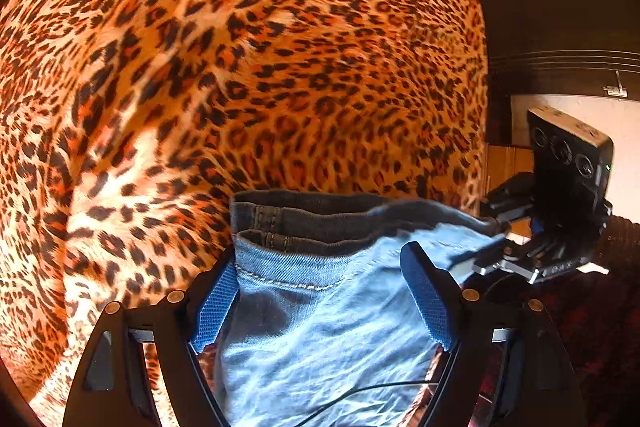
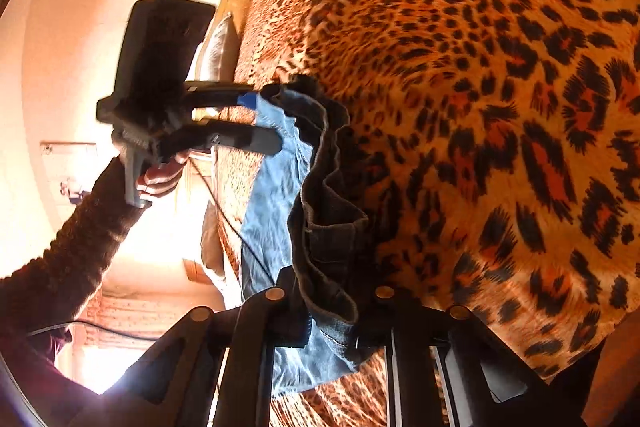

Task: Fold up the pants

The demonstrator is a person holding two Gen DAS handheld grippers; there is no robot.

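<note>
Blue denim pants hang lifted above a leopard-print bedspread. The dark waistband runs between the two grippers. My left gripper straddles the left end of the waistband with denim between its blue pads; the jaws look wide in its own view. In the right wrist view the left gripper grips the far end of the pants. My right gripper is shut on the near end of the waistband; it also shows in the left wrist view.
The leopard bedspread fills most of both views. A pillow lies at the bed's head by a pale wall. A black cable hangs beside the pants. A dark wooden panel stands at the right.
</note>
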